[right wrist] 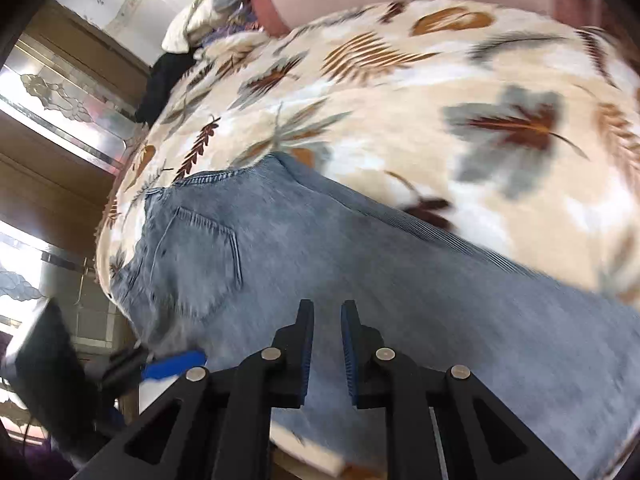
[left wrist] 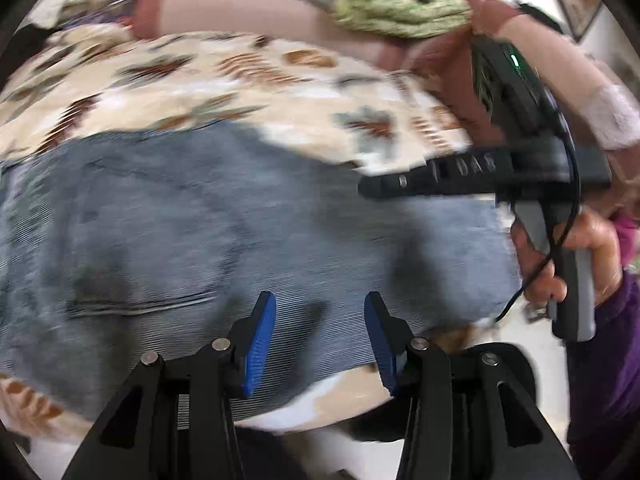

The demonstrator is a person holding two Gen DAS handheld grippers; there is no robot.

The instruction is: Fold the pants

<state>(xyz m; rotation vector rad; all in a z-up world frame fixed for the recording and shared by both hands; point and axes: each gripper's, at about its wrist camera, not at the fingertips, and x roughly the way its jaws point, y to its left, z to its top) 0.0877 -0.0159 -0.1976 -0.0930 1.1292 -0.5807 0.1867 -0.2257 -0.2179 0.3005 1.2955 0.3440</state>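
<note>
Light blue jeans (left wrist: 208, 232) lie flat on a leaf-patterned bedspread (left wrist: 200, 76). In the right wrist view the jeans (right wrist: 360, 264) show a back pocket (right wrist: 200, 256) at the left and a leg running to the right. My left gripper (left wrist: 320, 312) is open and empty, just above the denim near the bed's front edge. My right gripper (right wrist: 327, 320) is narrowly open with nothing between the pads, over the jeans' leg. The right gripper body (left wrist: 500, 176) shows in the left wrist view at the right, held by a hand. Both views are motion-blurred.
A pink bolster (left wrist: 248, 8), grey cloth and a green blanket (left wrist: 392, 4) lie at the far side of the bed. A wooden cabinet with glass panes (right wrist: 60, 120) stands to the left. The left gripper's blue pad (right wrist: 172, 364) shows at lower left.
</note>
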